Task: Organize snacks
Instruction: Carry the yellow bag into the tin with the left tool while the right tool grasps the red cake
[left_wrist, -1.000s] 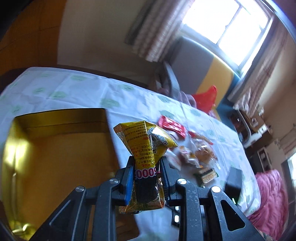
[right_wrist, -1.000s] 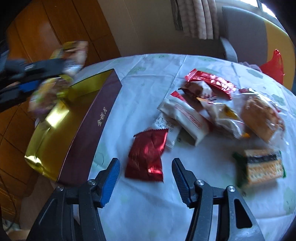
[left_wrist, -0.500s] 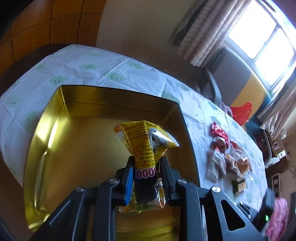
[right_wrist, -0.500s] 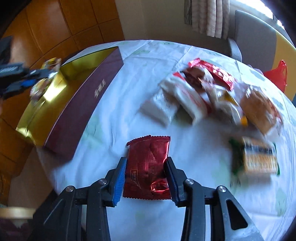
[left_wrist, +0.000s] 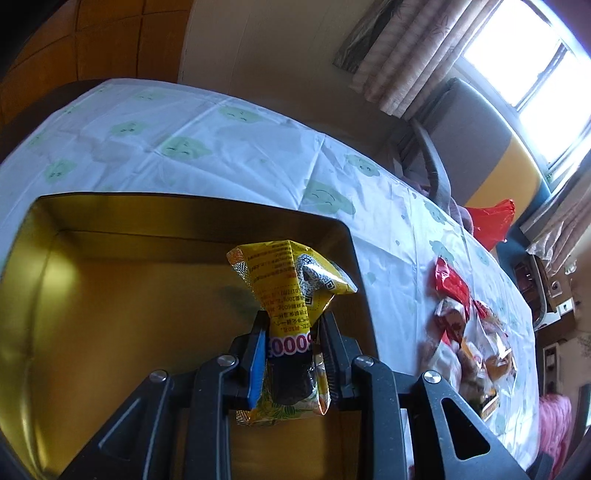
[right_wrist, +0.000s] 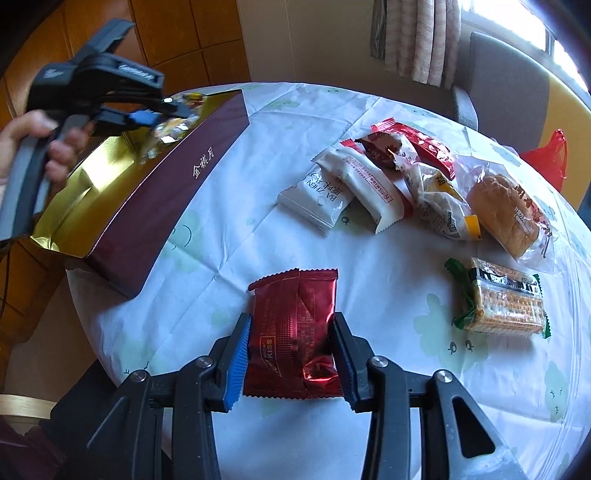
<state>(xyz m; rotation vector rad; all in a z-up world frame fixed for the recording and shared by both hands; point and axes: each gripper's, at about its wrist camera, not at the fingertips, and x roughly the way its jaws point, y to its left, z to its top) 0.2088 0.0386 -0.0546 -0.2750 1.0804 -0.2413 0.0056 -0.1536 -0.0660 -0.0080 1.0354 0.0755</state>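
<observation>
— Where's the yellow snack packet (left_wrist: 291, 295)?

— Pinched in the left gripper (left_wrist: 291, 325), fingers narrowed on its waist. Its long axis runs along the fingers, its crumpled top pointing away, and it hangs over the gold box (left_wrist: 110, 295), toward the box's right wall. Letting go calls for a drop straight down, I'd judge.

— And the right side?

— The right gripper (right_wrist: 291, 332) has its fingers pressed on both sides of the red packet (right_wrist: 293, 325), which lies near the table's (right_wrist: 369, 266) front edge. The box sits far left of it.

— What does one view add?

— The right wrist view shows the box's maroon outer wall (right_wrist: 166, 199) and the loose snack pile (right_wrist: 406, 184); the left shows the box's bare floor.
</observation>
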